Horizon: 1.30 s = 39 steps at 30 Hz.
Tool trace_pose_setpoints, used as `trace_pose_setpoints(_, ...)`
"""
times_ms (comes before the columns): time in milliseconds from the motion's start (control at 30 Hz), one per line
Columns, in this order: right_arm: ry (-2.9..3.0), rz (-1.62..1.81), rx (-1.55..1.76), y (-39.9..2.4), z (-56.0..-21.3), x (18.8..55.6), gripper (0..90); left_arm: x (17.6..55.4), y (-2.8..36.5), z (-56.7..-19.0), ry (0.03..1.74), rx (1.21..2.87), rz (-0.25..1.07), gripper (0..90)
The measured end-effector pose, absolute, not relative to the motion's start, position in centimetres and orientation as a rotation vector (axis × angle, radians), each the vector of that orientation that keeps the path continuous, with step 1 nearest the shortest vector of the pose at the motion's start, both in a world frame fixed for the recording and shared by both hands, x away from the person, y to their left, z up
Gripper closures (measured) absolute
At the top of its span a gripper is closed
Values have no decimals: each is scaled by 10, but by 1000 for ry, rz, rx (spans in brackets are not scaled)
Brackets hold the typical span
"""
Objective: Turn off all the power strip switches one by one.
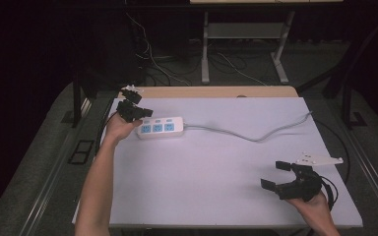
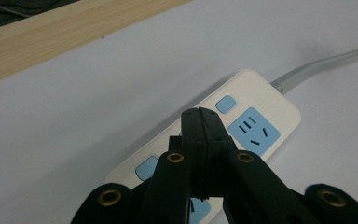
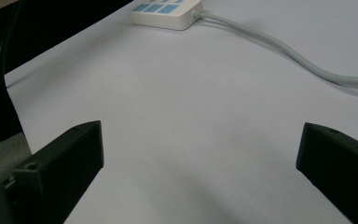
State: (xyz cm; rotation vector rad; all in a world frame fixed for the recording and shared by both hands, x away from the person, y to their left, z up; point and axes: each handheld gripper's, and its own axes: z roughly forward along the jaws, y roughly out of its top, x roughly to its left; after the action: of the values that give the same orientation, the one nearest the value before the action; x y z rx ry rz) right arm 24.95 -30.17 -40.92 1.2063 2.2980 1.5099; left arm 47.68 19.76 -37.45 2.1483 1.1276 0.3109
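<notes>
A white power strip [image 1: 160, 127] with blue sockets and blue switch buttons lies flat at the far left of the white table [image 1: 216, 167]. Its grey cable [image 1: 256, 137] snakes off to the right. My left gripper [image 1: 145, 112] is shut with nothing between its jaws. In the left gripper view its joined tips [image 2: 200, 112] hang over the middle of the strip [image 2: 261, 93], between two switch buttons; I cannot tell whether they touch it. My right gripper [image 1: 274, 175] stands open near the front right corner. It [image 3: 200, 135] faces the bare table, with the strip [image 3: 165, 14] far off.
A wooden board [image 1: 216, 92] runs along the table's far edge, close behind the strip. The cable [image 3: 279, 46] crosses the far right part of the table. Loose wires and a metal stand [image 1: 205, 49] sit on the floor beyond.
</notes>
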Motion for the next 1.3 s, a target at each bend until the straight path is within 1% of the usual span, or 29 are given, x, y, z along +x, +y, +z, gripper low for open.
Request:
trace_pose_setpoints(333,2296,1510,1211,-302,-409,249,5,481,204,-393,1211,2182,336,893)
trace_pose_setpoints(467,2301,1509,1211,-302,-410,249,5,481,209,-398,1249,2167,335,894)
trace_pose_setpoints(1067,2286,1512,1214,-303,-410,249,5,485,206,-409,1304,2149,387,890)
trace_pose_setpoints(1133,2285,1511,1214,-303,-410,249,5,484,207,-411,1307,2129,398,869)
trace_pose_setpoints(1167,2284,1509,1213,-303,-410,249,5,483,208,-411,1307,2119,391,870)
trace_pose_setpoints(1200,2286,1498,1215,-303,-410,248,5,483,209,-412,1300,2114,384,892)
trace_pose_setpoints(1300,2282,1496,1220,-304,-409,248,5,481,209,-413,1295,2099,395,893)
